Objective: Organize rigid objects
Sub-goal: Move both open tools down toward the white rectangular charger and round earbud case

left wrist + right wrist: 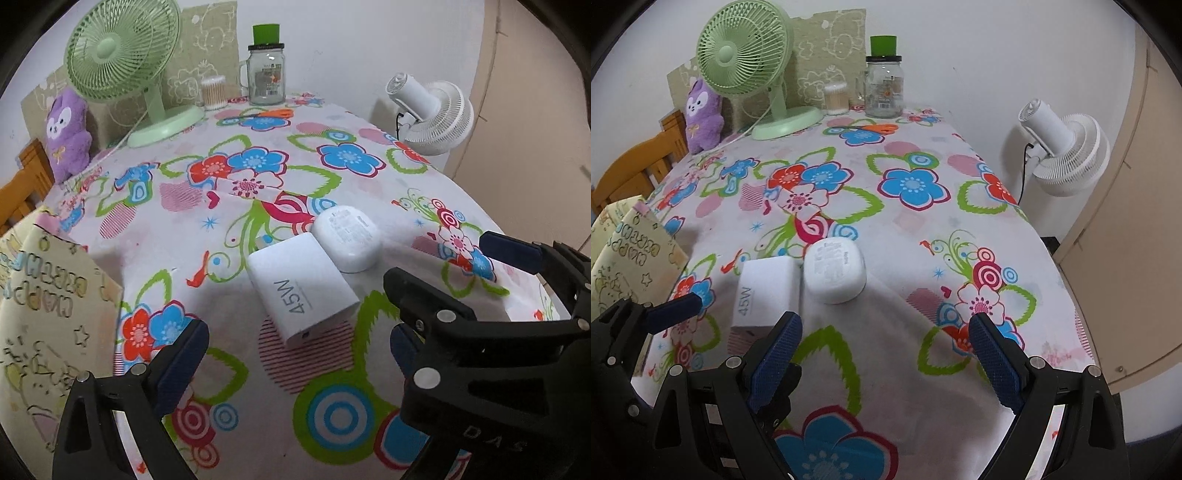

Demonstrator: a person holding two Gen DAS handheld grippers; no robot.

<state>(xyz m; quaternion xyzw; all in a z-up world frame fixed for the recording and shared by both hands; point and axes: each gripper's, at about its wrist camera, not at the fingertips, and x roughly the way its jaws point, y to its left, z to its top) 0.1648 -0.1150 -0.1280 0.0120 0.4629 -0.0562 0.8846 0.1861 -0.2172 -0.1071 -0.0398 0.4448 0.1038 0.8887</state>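
Approach stage, before any grasp. The white rectangular plastic charger block marked "45W" [303, 291] lies flat on the flower-printed tablecloth [332, 417], touching the white rounded plastic earbud case [347, 240] at its 1 o'clock in the left wrist view. Neither item is held.

The left gripper [299, 343] is spread wide, its blue-padded fingers [181, 365] flanking the charger block from below without contact. The right gripper [882, 354] is likewise spread and empty; the earbud case sits at about 11 o'clock from its fingertip gap, and the charger block lies partly behind its left finger.

Judged next move: each gripper would need to descend further and centre its target between the pads before closing. Because the two items touch, closing on one may nudge the other.

Hard to read: a cream printed paper bag [48, 325] at 9 o'clock is cut off by the frame, and its opening is not visible. Where the items belong cannot be told. The small print on the earbud case is illegible.
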